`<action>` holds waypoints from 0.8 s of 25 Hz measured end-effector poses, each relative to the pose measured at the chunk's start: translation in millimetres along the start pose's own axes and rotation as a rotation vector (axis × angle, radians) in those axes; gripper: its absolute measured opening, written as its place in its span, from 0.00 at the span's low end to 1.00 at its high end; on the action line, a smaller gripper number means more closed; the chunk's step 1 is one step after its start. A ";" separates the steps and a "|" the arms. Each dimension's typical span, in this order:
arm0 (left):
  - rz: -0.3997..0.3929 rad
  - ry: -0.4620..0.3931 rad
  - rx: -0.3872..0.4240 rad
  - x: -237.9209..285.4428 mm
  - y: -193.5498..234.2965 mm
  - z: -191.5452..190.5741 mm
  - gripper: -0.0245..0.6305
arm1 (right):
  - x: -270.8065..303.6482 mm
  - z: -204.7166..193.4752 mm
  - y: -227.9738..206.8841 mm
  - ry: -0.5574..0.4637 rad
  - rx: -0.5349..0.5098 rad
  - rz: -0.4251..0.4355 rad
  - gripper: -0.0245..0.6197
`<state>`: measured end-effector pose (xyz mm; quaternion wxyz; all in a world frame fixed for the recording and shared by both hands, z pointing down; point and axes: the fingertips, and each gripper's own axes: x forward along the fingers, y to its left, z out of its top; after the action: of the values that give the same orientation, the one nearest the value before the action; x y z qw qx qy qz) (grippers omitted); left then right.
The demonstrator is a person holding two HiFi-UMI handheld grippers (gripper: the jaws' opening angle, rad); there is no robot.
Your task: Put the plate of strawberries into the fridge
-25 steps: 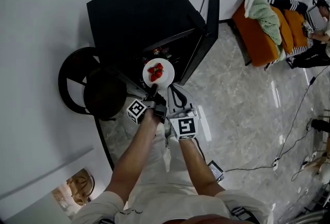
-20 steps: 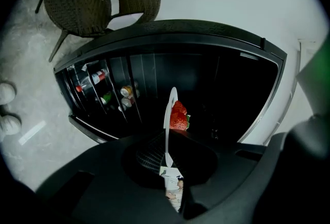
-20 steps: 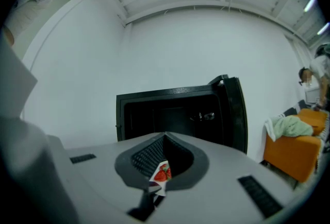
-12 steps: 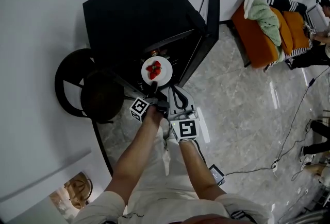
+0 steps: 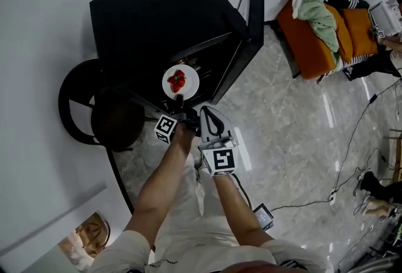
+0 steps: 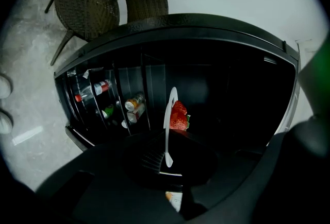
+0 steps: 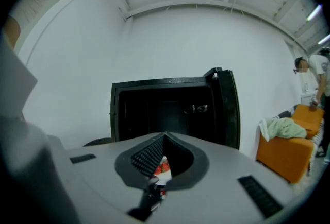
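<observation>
A white plate (image 5: 188, 85) carrying red strawberries (image 5: 176, 80) hangs level in front of the open black fridge (image 5: 157, 14). My left gripper (image 5: 179, 101) is shut on the plate's near rim. In the left gripper view the plate (image 6: 169, 115) shows edge-on, the strawberries (image 6: 178, 116) to its right, and the left gripper (image 6: 167, 160) clamps its lower edge against the dark fridge interior (image 6: 227, 94). My right gripper (image 5: 206, 110) is shut and empty, just right of the left one. Through the right gripper (image 7: 165, 138) I glimpse the strawberries (image 7: 163, 167).
The fridge door (image 5: 254, 8) stands open at the right. Shelves with cans and bottles (image 6: 105, 99) show inside. A dark round chair (image 5: 94, 112) stands left of the fridge. An orange sofa (image 5: 314, 46) and a person (image 7: 312, 71) are at the far right. Cables (image 5: 352, 165) cross the marble floor.
My left gripper has carried the plate a little left and farther toward the fridge opening. The right gripper has followed alongside, still shut.
</observation>
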<state>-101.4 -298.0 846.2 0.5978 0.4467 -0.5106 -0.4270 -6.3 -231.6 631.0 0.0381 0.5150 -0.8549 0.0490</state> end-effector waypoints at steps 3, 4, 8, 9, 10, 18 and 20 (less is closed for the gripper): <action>0.025 0.007 0.037 7.7 8.9 2.2 0.05 | -1.8 -2.1 1.8 0.009 0.005 0.005 0.06; 0.033 0.004 0.044 10.0 11.8 3.1 0.05 | -2.1 -3.5 2.3 0.014 0.007 0.009 0.06; 0.062 -0.021 0.037 18.3 25.1 7.6 0.05 | -2.7 -8.1 5.3 0.025 0.007 0.027 0.06; 0.069 -0.029 0.033 20.0 27.6 10.1 0.05 | -2.7 -8.4 6.9 0.025 0.007 0.031 0.06; 0.077 -0.034 0.028 21.6 29.8 12.0 0.05 | -2.9 -8.6 7.9 0.026 0.007 0.033 0.06; 0.111 -0.050 0.008 40.3 34.0 14.1 0.05 | -3.4 -8.3 3.4 0.046 0.003 0.014 0.06; 0.112 -0.060 0.002 42.6 33.9 13.0 0.05 | -3.2 -6.3 1.4 0.042 0.006 0.010 0.06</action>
<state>-107.7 -332.4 889.9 0.6046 0.4052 -0.5528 -0.4057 -6.0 -227.4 636.8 0.0542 0.5095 -0.8565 0.0623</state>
